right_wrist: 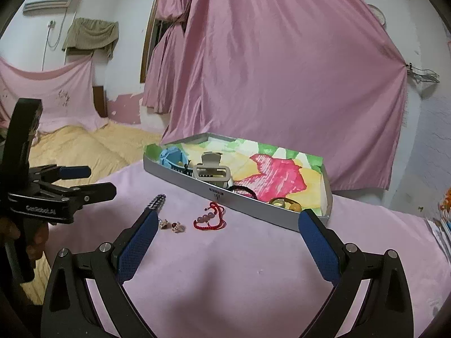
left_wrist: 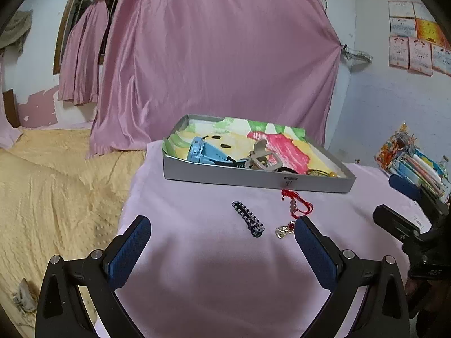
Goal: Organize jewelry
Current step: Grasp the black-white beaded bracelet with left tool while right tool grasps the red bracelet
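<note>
the shallow grey tray (left_wrist: 253,178), lined with a brightly painted sheet, is sitting on the pink cloth (left_wrist: 214,276) and is already holding part of the collection: a blue watch (left_wrist: 203,152) at its left end, a beige claw hair clip (left_wrist: 263,156) near the middle, a dark hair tie (right_wrist: 244,190) just beside the clip, and amber-coloured pieces (right_wrist: 284,203), too small to name, toward the right front corner. three items are lying loose on the cloth in front of the tray, so the sorting appears roughly half done: a black-and-white braided hair clip (left_wrist: 248,219), a red cord bracelet with pale beads (left_wrist: 296,205) and a small gold-and-red charm piece (left_wrist: 285,229). the braided clip is lying flat with its long axis running diagonally, its far end pointing up and left toward the tray and its near end pointing toward the charm; the bracelet is lying in a loose loop, its tail reaching almost to the tray wall. the left gripper (left_wrist: 222,233) is hovering above the cloth with its blue pads spread wide and nothing between them, the braided clip lying ahead inside the gap. the right gripper (right_wrist: 228,229) is likewise spread wide and empty, with the bracelet and charm lying ahead of it.
</note>
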